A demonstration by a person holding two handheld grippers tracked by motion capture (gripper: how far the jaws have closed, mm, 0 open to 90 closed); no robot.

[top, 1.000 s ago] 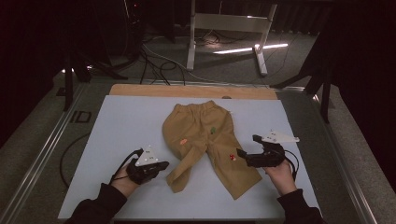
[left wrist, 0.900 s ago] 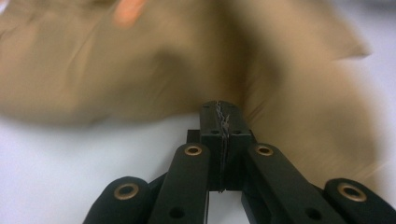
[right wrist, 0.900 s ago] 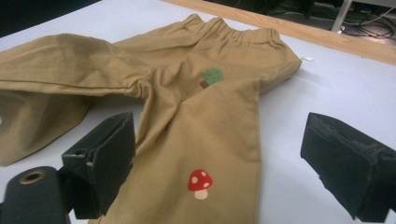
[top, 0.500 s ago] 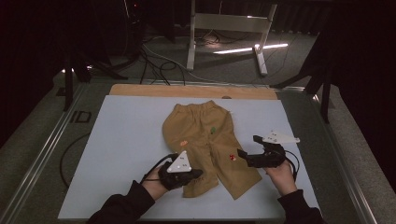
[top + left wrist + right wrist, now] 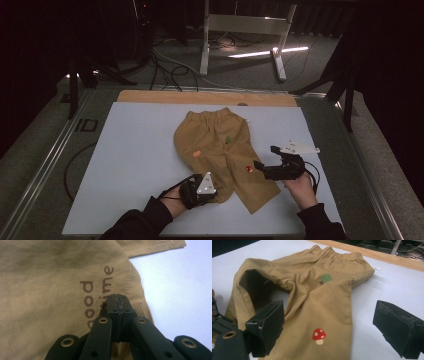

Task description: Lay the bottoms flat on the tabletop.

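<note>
1. High view: dim surroundings; the pale table is evenly lit.
2. Bright floor light strip glares.
3. Gripper views: sharp cloth, near black jaws blurred, soft shadows.

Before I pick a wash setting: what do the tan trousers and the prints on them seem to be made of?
The trousers look like a matte woven fabric, probably cotton twill: the left gripper view shows a fine diagonal weave and soft creases. The mushroom, the tree and the brown lettering look like flat printed ink, not embroidery, since no raised stitching is visible. The waistband looks gathered, likely elastic.
</note>
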